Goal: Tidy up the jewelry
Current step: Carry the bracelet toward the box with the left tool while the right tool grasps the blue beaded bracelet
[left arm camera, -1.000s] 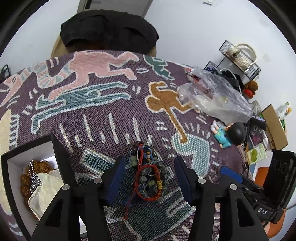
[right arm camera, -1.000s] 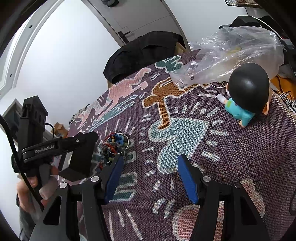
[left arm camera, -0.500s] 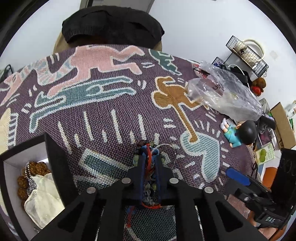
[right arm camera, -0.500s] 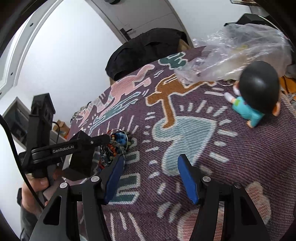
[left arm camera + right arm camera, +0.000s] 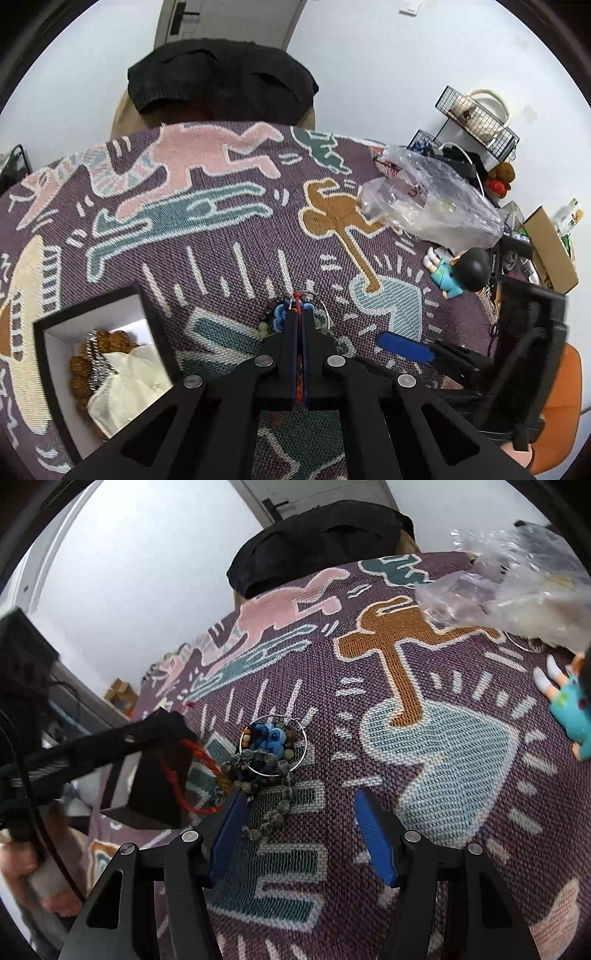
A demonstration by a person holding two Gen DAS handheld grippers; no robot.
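Observation:
A heap of beaded bracelets (image 5: 269, 753) with a thin silver hoop (image 5: 305, 738) lies on the patterned woven cloth (image 5: 424, 738). My left gripper (image 5: 297, 314) is shut on a red cord bracelet (image 5: 192, 771), whose loop hangs from its tips beside the heap. The same heap (image 5: 273, 317) peeks out around the left fingertips. My right gripper (image 5: 301, 823) stands open just in front of the heap, its left blue pad (image 5: 229, 830) close to a trailing grey bead strand (image 5: 273, 816). A black-walled open box (image 5: 151, 321) at lower left holds brown beads (image 5: 110, 338) and a cream pouch (image 5: 125, 387).
A crumpled clear plastic bag (image 5: 432, 199) and a small doll in teal (image 5: 461, 271) lie on the cloth's right side. A chair draped in black cloth (image 5: 221, 81) stands behind the table. A wire rack (image 5: 476, 122) and cardboard box (image 5: 550, 247) are off to the right.
My left jaws have shut on the red cord bracelet and drawn it slightly up from the heap. My right gripper has slid left, toward the heap.

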